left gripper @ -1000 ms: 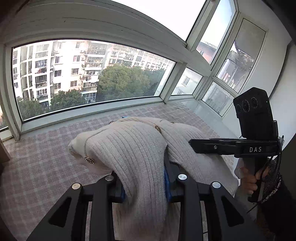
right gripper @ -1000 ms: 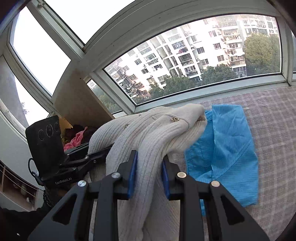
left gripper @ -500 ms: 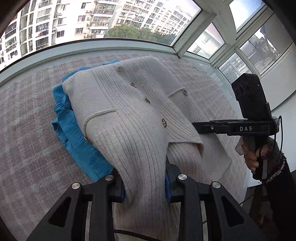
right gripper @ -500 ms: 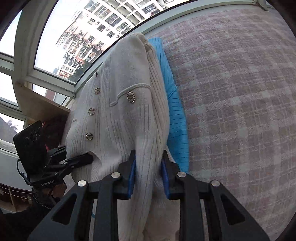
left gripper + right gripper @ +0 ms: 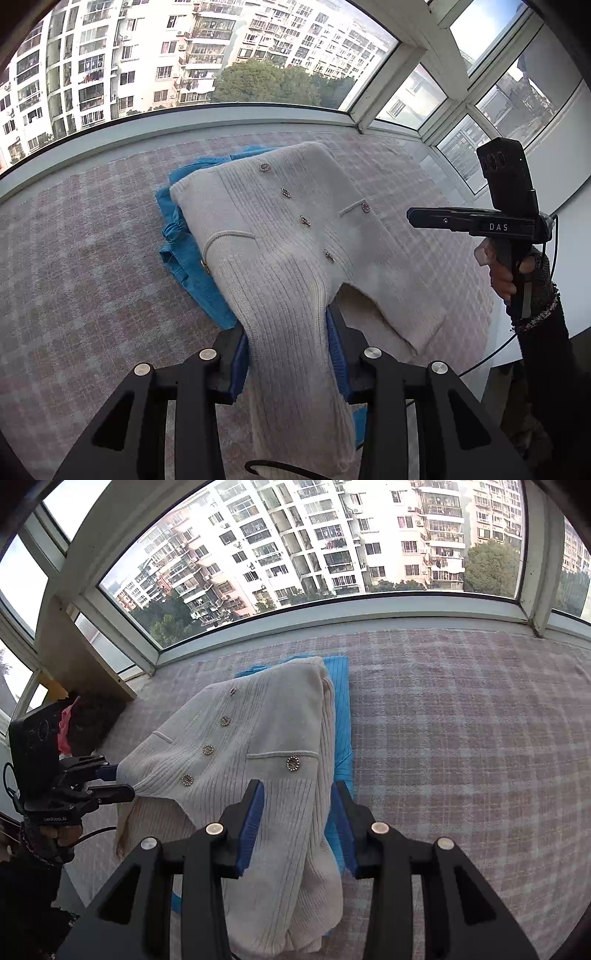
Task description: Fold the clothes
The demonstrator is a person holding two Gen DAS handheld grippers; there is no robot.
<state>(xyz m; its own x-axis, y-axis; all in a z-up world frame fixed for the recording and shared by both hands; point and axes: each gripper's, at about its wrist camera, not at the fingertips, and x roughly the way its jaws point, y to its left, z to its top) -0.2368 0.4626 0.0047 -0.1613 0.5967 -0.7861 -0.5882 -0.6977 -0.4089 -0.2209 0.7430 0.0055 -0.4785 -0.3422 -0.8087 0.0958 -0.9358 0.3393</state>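
Note:
A cream ribbed cardigan [image 5: 280, 236] with metal buttons lies front up on a blue garment [image 5: 192, 266], which shows along its left edge. Its near part runs up between the fingers of my left gripper [image 5: 288, 343], which is shut on it. In the right wrist view the cardigan [image 5: 258, 731] covers most of the blue garment [image 5: 341, 709]. The near hem passes between the fingers of my right gripper [image 5: 297, 805], shut on it. The left gripper [image 5: 110, 782] sits at the cardigan's left corner. The right gripper [image 5: 410, 218] hovers over its right side.
A pink-grey checked cover [image 5: 461, 738] spreads over the whole surface up to the window sill [image 5: 221, 114]. Dark and pink clothes [image 5: 85, 720] are piled by a wooden board [image 5: 85, 653] at the left. A hand [image 5: 506, 273] holds the right gripper's handle.
The cardigan came down from mid-air and now lies spread on the blue garment. Both grippers dropped and drew back toward the near edge, still holding its hem.

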